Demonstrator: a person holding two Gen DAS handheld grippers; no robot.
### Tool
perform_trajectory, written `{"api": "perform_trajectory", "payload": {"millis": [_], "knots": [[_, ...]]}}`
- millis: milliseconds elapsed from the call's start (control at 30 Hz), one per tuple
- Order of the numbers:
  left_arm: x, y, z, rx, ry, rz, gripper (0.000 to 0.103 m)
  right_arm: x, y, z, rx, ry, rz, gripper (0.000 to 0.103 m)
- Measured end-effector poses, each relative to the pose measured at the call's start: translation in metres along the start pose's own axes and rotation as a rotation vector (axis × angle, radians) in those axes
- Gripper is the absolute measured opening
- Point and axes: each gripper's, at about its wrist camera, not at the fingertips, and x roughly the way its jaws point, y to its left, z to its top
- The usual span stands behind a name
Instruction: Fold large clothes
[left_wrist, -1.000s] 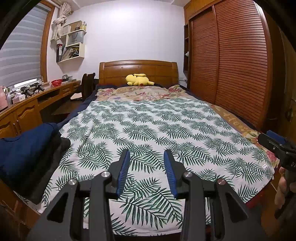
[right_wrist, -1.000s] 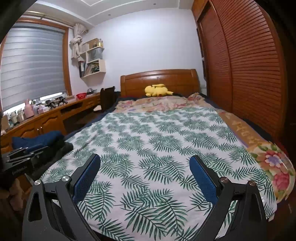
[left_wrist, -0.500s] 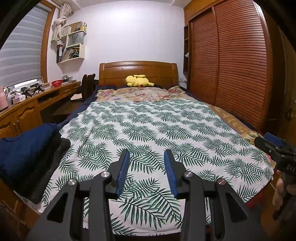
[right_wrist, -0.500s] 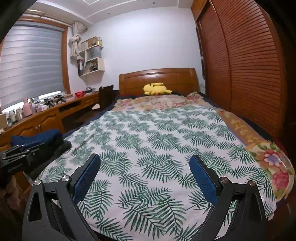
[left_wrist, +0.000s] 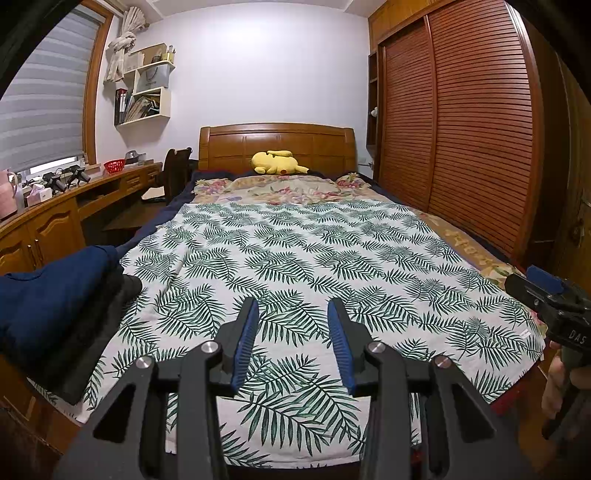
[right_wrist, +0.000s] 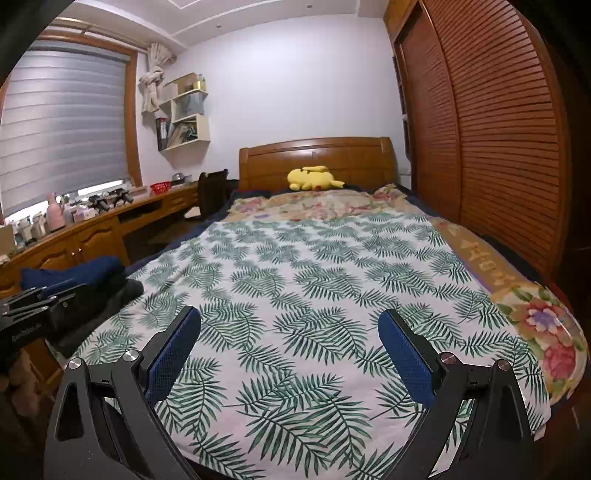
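A large white cloth printed with green palm leaves (left_wrist: 314, 258) (right_wrist: 314, 280) lies spread flat over the bed, reaching its near edge. My left gripper (left_wrist: 292, 306) hovers above the cloth's near left part, its blue-padded jaws partly open with nothing between them. My right gripper (right_wrist: 290, 317) hangs over the near right part, jaws wide open and empty. Each gripper shows in the other's view: the right gripper (left_wrist: 546, 299) at the bed's right corner, held by a hand, and the left gripper (right_wrist: 40, 306) at the left edge.
A stack of folded dark blue and black clothes (left_wrist: 55, 306) sits at the bed's near left corner. A floral quilt (left_wrist: 288, 188) and yellow plush toy (left_wrist: 277, 162) lie near the headboard. A wooden desk (left_wrist: 55, 210) runs along the left; a louvred wardrobe (left_wrist: 472, 129) stands on the right.
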Motion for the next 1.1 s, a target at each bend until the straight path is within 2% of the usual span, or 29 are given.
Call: {"api": "perform_trajectory", "payload": {"millis": [1100], "knots": [[-0.0024,0.0008,-0.0024,-0.006,0.008,0.006,0.039,0.0013,-0.0012,-0.0004,-0.002,0.008,0.003,0.098]]}}
